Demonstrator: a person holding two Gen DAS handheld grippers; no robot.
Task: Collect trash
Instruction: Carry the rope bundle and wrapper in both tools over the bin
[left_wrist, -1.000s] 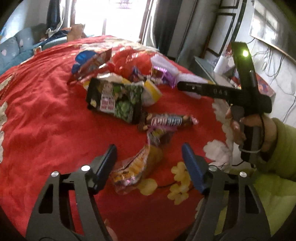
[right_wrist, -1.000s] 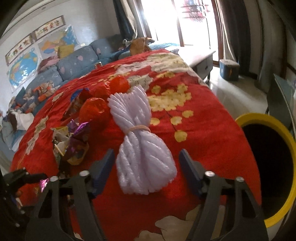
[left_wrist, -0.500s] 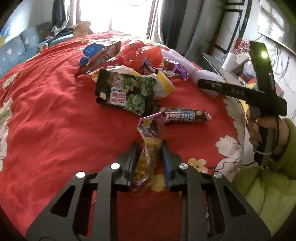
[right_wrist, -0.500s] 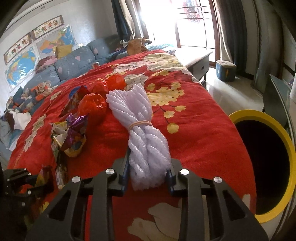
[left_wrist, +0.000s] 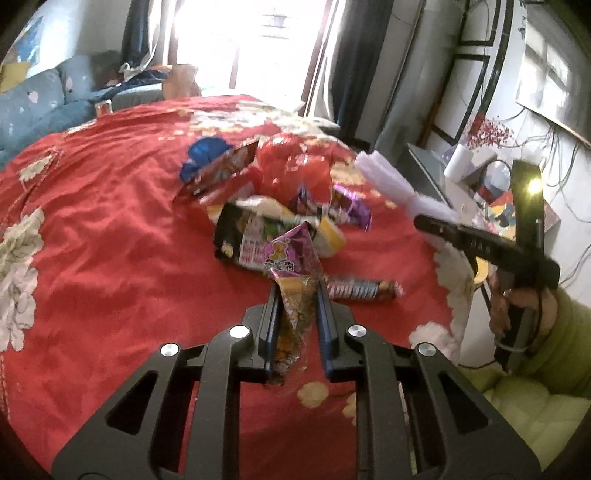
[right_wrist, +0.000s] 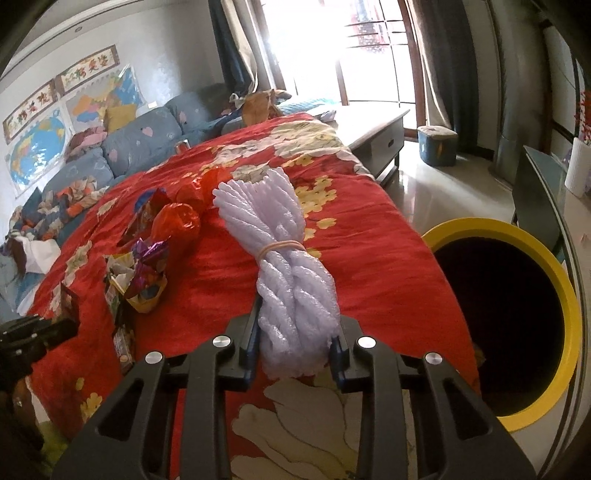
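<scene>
While the left gripper (left_wrist: 297, 295) is clenched on the purple-and-yellow snack wrapper (left_wrist: 291, 266), whose top flops forward over the green snack bag (left_wrist: 243, 240), its jaws have just been closing; lift straight off the red bedspread (left_wrist: 103, 229) so the loose tail does not drag the chocolate bar wrapper (left_wrist: 362, 288) lying just right of that green bag, and squeeze no harder, since thin film slips rather than crushes. Seen from the right wrist, the right gripper (right_wrist: 295, 332) grasps the near end of the white foam bundle (right_wrist: 280, 243), tied with a rubber band; its jaws too have just been closing. Because the yellow-rimmed bin (right_wrist: 546, 258) stands just right of the bundle, swing the far end clear of the rim before letting go, I judge
</scene>
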